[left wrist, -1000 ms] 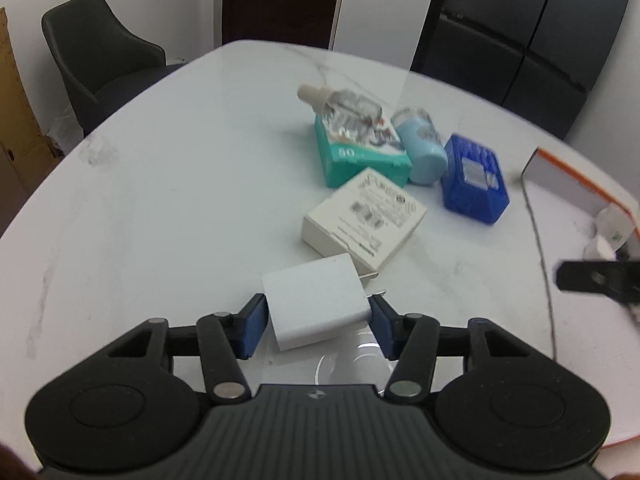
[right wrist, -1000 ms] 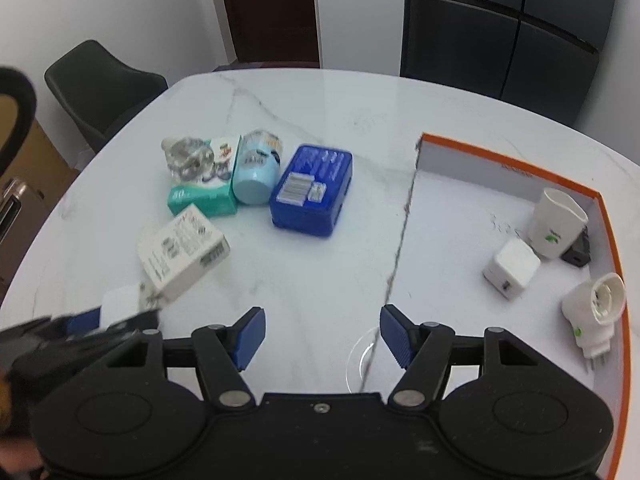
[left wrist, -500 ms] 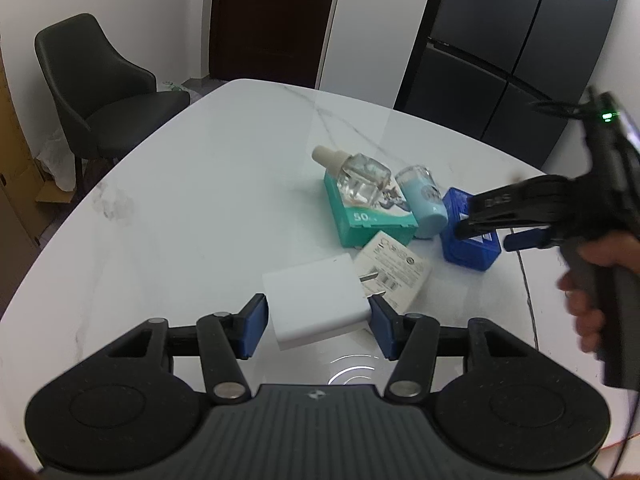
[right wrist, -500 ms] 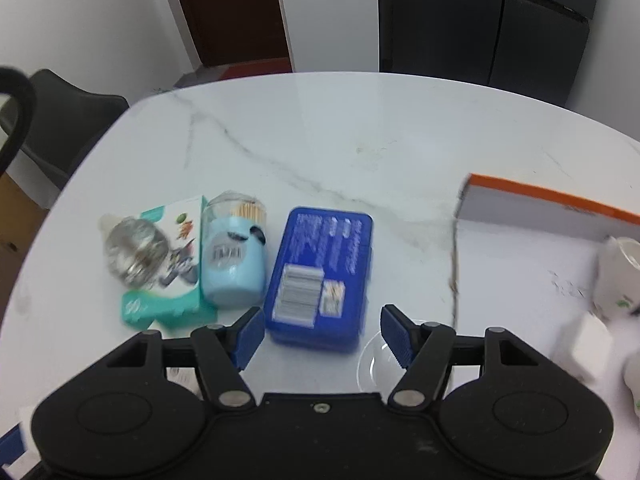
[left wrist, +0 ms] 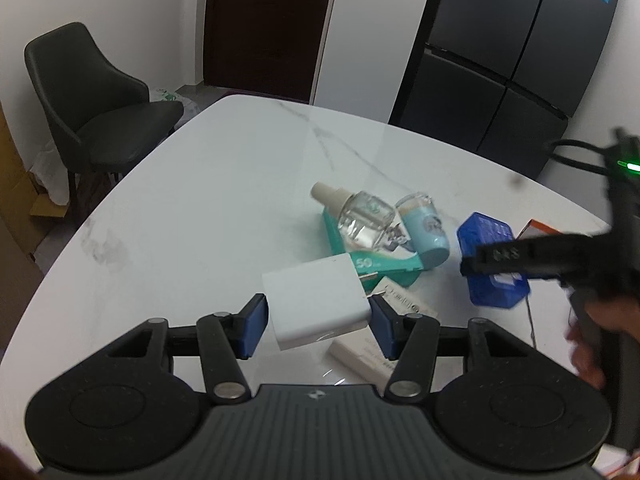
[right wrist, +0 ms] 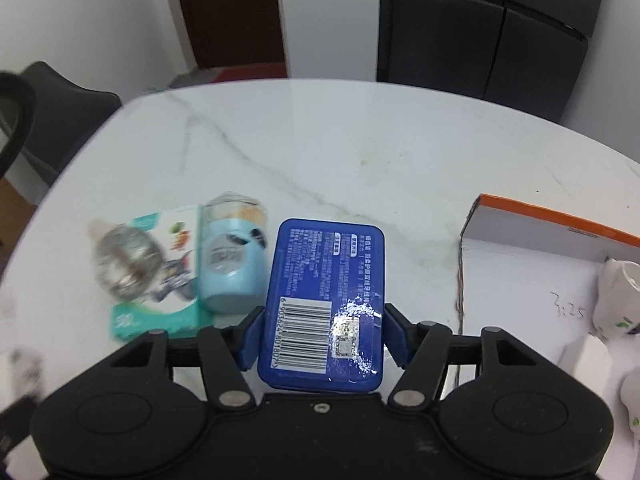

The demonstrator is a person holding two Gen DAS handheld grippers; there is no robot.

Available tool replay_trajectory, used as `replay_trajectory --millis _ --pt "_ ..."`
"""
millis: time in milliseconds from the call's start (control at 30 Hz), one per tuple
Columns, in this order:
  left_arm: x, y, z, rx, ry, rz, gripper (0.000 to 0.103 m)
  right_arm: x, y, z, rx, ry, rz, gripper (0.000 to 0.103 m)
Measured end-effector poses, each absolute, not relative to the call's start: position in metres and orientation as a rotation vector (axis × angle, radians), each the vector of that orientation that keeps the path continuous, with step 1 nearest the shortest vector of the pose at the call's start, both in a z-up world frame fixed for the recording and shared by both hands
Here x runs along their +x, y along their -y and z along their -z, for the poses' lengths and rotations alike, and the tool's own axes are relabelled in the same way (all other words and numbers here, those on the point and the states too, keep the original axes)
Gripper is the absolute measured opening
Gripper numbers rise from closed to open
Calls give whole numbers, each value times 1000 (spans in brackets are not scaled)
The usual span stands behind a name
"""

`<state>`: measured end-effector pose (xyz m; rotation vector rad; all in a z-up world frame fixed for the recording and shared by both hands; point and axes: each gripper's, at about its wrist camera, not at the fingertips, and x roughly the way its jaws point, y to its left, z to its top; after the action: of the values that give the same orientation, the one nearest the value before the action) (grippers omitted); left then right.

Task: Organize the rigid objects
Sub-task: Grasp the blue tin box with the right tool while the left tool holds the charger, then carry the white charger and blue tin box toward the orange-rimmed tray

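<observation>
My left gripper (left wrist: 318, 326) is shut on a white charger block (left wrist: 316, 309) and holds it above the white marble table (left wrist: 208, 208). My right gripper (right wrist: 322, 334) has its blue pads on either side of a blue tin (right wrist: 326, 304) that lies on the table; the jaws are wide apart and just at its sides. The blue tin also shows in the left wrist view (left wrist: 494, 266), half hidden by the right gripper's dark body (left wrist: 552, 258). A clear bottle (left wrist: 358, 216) lies on a teal box (left wrist: 376, 258). A light-blue jar (left wrist: 424, 228) lies beside it.
A white flat box (left wrist: 384, 344) lies under the left gripper. An orange-edged white tray (right wrist: 552, 248) at the right holds white plug adapters (right wrist: 618, 300). A black chair (left wrist: 96, 108) stands beyond the table's left edge. A dark cabinet (right wrist: 488, 32) stands behind.
My left gripper has lifted the charger block higher off the table. My right gripper has moved forward and down until its pads flank the blue tin.
</observation>
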<state>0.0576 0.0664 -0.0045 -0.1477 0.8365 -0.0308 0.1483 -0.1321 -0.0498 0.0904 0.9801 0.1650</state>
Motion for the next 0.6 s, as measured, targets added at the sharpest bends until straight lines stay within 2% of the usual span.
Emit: replay_trajectory --millis 600 --pt "34 5 -21 -89 -831 70 55 36 191 -14 60 -870 -188 73"
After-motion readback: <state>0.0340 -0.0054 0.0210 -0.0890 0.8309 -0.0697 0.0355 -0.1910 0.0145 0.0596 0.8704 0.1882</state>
